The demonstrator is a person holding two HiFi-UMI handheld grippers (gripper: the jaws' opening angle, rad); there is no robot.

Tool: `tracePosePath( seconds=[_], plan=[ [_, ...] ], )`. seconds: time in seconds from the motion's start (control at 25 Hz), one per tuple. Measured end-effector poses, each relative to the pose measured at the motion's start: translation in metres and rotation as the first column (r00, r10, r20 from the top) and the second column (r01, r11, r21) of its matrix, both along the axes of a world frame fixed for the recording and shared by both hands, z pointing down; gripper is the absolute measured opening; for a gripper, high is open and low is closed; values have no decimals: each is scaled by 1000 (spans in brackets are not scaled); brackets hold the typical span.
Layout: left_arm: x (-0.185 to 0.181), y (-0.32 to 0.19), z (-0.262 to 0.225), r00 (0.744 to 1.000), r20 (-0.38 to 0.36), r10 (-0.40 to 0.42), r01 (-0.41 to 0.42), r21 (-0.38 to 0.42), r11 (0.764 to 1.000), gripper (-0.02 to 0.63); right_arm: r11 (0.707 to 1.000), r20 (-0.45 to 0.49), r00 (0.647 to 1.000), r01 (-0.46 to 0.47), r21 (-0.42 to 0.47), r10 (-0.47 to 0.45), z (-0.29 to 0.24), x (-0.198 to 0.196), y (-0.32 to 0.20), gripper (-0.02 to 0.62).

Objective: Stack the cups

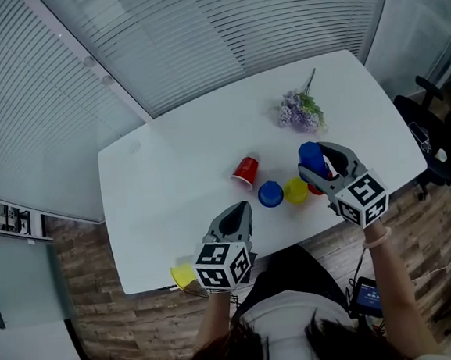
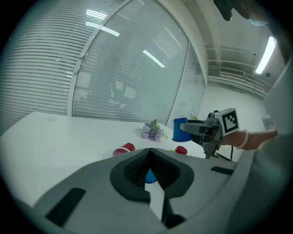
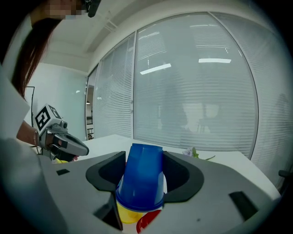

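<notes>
Cup [image 1: 310,154], blue plastic, inverted, pinched across its side wall by the right gripper [image 1: 318,167] and held just above the yellow cup [image 1: 295,190] on the white table [image 1: 170,172]. Left gripper [image 1: 238,210] pressed together, empty. Judgement: light, thin-walled and slick. Squeeze gently mid-wall, otherwise it flexes and slips out.

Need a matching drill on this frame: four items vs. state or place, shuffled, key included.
Items:
1. left gripper
2. right gripper
3. leftmost red plastic cup
4. purple flower bunch

States:
a. lying on its side on the white table
b. shut on a blue plastic cup
c. shut, empty
d. beyond the cups, far side of the table

Pairs: 1-c, 2-b, 3-a, 4-d
</notes>
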State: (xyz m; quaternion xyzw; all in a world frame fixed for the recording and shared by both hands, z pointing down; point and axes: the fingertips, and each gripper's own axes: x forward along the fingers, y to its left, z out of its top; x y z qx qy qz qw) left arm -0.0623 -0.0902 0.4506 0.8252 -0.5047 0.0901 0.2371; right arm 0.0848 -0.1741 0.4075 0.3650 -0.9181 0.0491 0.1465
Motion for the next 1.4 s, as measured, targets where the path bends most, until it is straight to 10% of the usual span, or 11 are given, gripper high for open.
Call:
tracePosePath(
  seconds=[1.4],
  plan=[
    [24, 9, 18, 998, 38, 56, -54, -43, 998, 17, 984, 69, 993, -102, 149, 93, 28, 9, 18, 275]
  ],
)
